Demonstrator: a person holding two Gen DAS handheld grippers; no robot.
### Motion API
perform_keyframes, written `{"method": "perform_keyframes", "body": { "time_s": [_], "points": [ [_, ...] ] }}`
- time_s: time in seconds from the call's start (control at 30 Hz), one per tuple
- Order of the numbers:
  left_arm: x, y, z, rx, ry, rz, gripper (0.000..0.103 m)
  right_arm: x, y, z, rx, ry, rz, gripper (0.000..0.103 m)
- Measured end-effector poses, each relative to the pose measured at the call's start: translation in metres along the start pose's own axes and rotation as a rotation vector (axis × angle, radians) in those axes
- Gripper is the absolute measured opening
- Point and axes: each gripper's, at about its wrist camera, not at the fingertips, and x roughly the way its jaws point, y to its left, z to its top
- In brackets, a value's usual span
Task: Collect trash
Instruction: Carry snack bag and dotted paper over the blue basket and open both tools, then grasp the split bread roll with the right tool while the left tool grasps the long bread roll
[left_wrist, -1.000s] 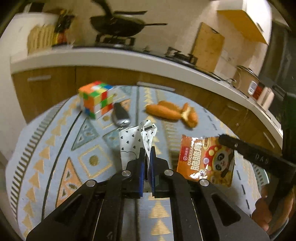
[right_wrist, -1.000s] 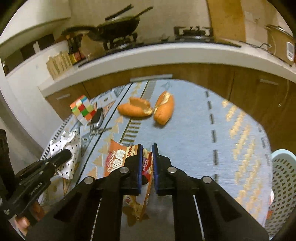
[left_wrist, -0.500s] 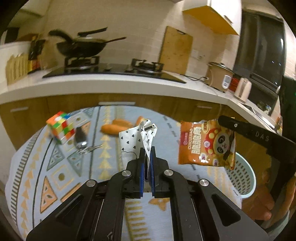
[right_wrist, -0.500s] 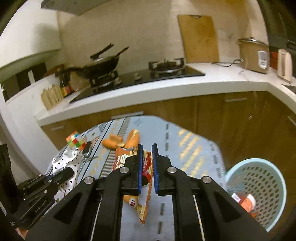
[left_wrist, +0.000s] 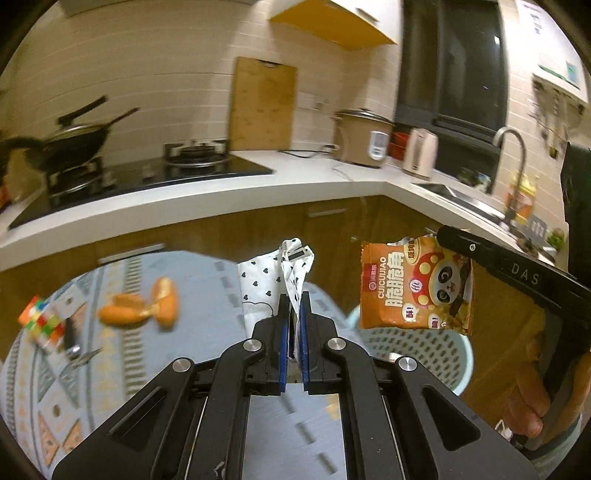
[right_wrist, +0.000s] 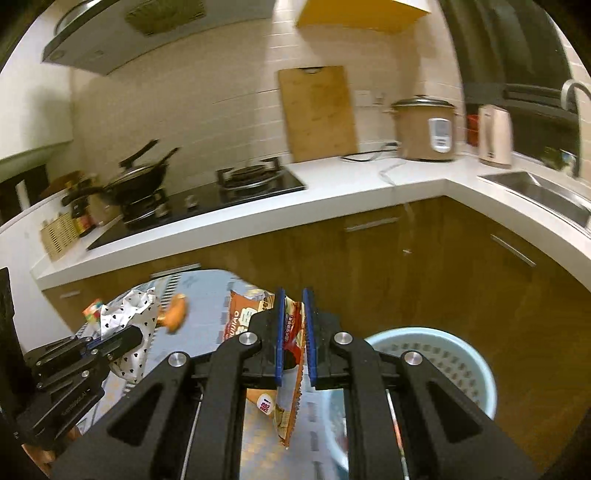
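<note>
Carrying trash toward the perforated basket (right_wrist: 461, 354): left gripper (left_wrist: 293, 325) is clamping the heart-print wrapper (left_wrist: 258, 284), right gripper (right_wrist: 293, 328) is clamping the orange snack bag (left_wrist: 413, 288); release over the basket appears next.

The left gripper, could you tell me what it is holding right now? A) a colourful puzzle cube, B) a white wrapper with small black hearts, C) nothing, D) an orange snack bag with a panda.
B: the left gripper has its jaws closed on the white heart-print wrapper, while the orange snack bag hangs from the right gripper.
</note>
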Motion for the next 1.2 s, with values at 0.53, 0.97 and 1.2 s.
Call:
{"method": "perform_keyframes", "body": {
  "time_s": [0.53, 0.97, 1.2],
  "points": [
    [0.095, -0.098, -0.003, 0.116, 0.170, -0.147, 0.004, 0.006, -0.121, -0.030, 0.122, 0.116, -0.222, 0.008],
    [0.133, -0.110, -0.026, 0.103, 0.283, -0.215, 0.062, 0.040, -0.158, -0.063, 0.206, 0.254, -0.264, 0.048],
    [0.124, -0.091, -0.025, 0.055, 0.267, -0.192, 0.062, 0.036, -0.144, -0.058, 0.179, 0.223, -0.234, 0.050]
  ]
}}
